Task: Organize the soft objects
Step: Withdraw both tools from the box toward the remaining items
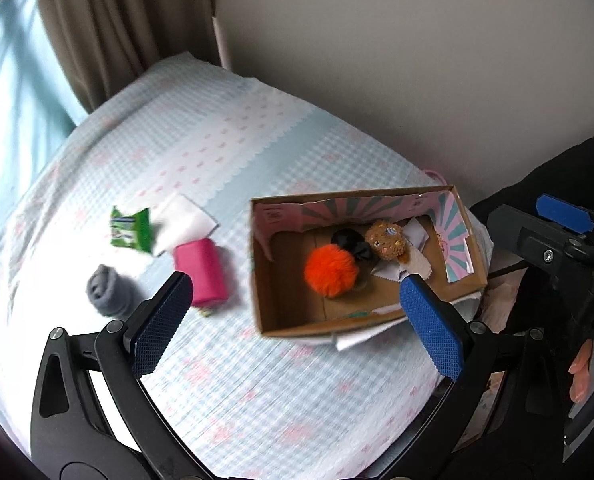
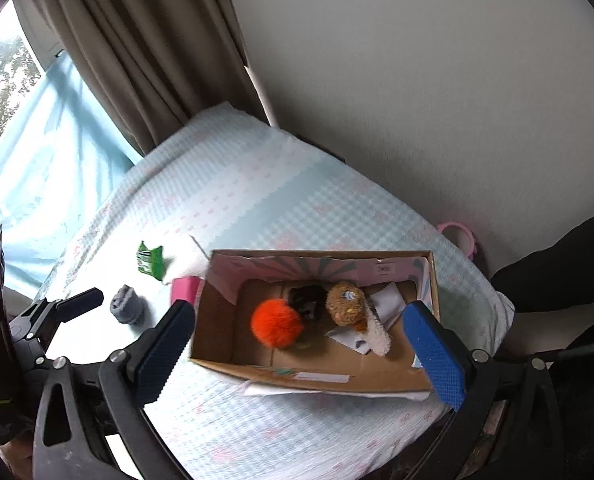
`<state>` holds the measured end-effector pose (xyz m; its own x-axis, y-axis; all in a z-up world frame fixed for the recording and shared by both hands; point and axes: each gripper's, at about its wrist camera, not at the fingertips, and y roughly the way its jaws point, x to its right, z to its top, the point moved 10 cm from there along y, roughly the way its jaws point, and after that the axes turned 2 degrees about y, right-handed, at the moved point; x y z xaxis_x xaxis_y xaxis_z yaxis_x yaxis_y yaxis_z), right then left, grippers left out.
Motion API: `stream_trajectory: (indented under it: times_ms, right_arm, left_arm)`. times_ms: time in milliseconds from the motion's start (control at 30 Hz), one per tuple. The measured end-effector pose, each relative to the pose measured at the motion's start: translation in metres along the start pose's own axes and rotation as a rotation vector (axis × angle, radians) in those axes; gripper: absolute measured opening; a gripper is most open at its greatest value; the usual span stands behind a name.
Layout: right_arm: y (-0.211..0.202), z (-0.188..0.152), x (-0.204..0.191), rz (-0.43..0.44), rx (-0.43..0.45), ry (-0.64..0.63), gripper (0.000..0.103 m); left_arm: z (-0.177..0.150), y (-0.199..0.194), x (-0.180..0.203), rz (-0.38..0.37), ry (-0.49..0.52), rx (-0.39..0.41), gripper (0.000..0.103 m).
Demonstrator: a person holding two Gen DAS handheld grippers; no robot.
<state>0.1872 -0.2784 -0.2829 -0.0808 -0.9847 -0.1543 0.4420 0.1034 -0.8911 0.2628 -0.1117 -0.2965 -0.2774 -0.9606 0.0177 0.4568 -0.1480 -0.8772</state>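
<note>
4 soft things already sit inside the cardboard box point(image 1: 361, 312): an orange pom-pom point(image 1: 331, 270), a black fuzzy item point(image 1: 351, 242), a brown plush toy point(image 1: 389, 240) and white fabric swatches point(image 2: 379, 334), which suggests the box is the collecting place. 4 more lie loose on the checked bedspread point(image 1: 257, 380) to its left: a pink fabric roll point(image 1: 203, 272), a grey rolled sock point(image 1: 107, 290), a white folded cloth point(image 1: 185, 224) and a green packet point(image 1: 131, 228). The left claw point(image 1: 293, 326) hangs above the bedspread, jaws spread wide and empty, nearest the pink roll, probably the next pick. The right claw point(image 2: 297, 354) hovers over the box, equally wide and empty. Print on the packet and the box is too blurred to read.
</note>
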Motion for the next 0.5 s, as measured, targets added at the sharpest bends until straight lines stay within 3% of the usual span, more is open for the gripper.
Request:
stream_trajectory:
  times_ms: [267,500]
  right_arm:
    - [-0.043,-0.014,-0.061,-0.013,0.069,-0.075,0.103]
    - [-0.064,-0.032,-0.107,-0.011,0.095,-0.068,0.103]
  left_arm:
    - [-0.032,-0.064,-0.060,0.064,-0.028,0.066,0.103]
    - [-0.066,-0.108,-0.123,0.145,-0.099,0.118,0.103]
